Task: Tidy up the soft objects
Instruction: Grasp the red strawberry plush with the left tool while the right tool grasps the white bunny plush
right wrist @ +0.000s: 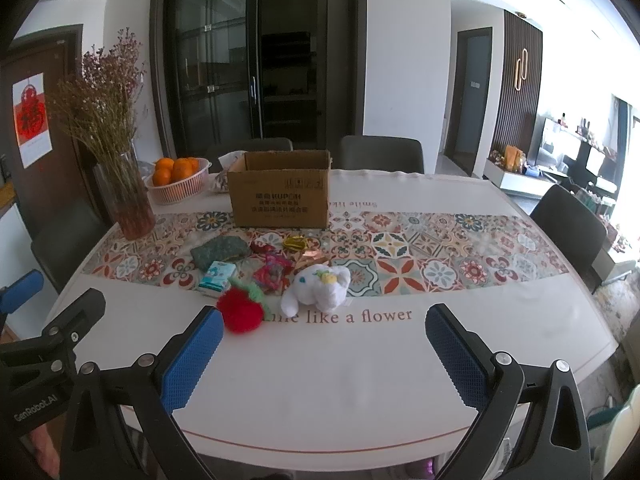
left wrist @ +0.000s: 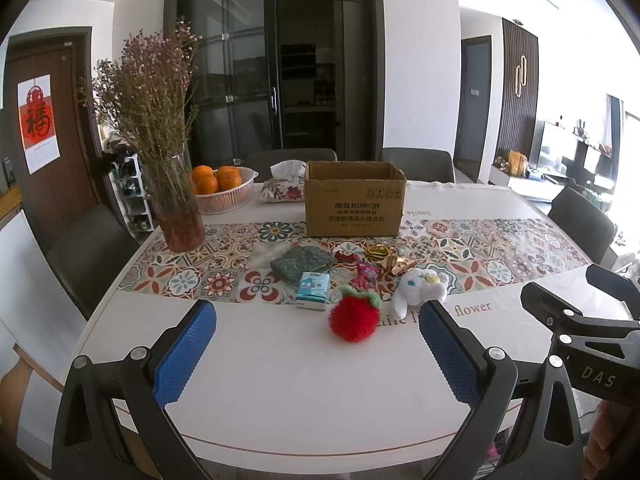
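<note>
A red fuzzy strawberry plush [left wrist: 354,320] [right wrist: 241,314] lies on the white table [left wrist: 280,380] beside a white plush dog [left wrist: 420,286] [right wrist: 318,290]. Behind them are a green cloth pouch [left wrist: 302,264] [right wrist: 219,254], a blue tissue pack [left wrist: 314,290] [right wrist: 217,276], red candy wrappers [left wrist: 366,274] [right wrist: 272,274] and gold trinkets [left wrist: 378,251] [right wrist: 295,243]. An open cardboard box [left wrist: 354,200] [right wrist: 282,194] stands further back. My left gripper [left wrist: 316,344] is open, near the table's front edge, short of the strawberry. My right gripper [right wrist: 324,344] is open too, in front of the dog.
A glass vase of dried flowers [left wrist: 176,208] [right wrist: 126,204] stands at the left. A basket of oranges [left wrist: 224,188] [right wrist: 176,180] and a floral tissue box [left wrist: 284,188] sit behind. Dark chairs [left wrist: 92,256] [right wrist: 568,224] ring the table.
</note>
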The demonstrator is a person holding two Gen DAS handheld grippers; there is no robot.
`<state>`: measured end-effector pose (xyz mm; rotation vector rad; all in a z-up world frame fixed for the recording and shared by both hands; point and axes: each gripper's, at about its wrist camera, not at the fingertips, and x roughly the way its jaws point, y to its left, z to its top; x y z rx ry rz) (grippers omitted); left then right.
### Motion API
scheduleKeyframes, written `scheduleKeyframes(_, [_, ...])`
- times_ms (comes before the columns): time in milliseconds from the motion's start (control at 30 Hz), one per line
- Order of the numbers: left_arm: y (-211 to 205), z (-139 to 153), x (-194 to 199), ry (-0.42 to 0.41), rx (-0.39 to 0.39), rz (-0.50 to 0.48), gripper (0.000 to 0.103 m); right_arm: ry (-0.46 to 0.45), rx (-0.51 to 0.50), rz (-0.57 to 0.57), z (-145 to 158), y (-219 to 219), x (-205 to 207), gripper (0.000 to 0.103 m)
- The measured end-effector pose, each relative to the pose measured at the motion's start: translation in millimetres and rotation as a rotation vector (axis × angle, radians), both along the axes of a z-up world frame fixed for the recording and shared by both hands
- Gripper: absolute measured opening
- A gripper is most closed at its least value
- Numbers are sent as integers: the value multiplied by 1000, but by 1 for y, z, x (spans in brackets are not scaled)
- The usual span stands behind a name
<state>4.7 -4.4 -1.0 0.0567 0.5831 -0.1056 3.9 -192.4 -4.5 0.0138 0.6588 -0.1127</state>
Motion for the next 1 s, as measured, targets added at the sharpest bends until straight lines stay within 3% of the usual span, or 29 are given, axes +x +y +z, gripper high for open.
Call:
scheduleKeyframes(433, [-10, -23, 43, 55, 27, -56, 103, 79, 24, -13, -23, -6, 41, 102])
scheduleKeyframes(1000, [-31, -98, 134, 162, 123, -251, 103, 224, 40, 19, -88, -9, 139, 102])
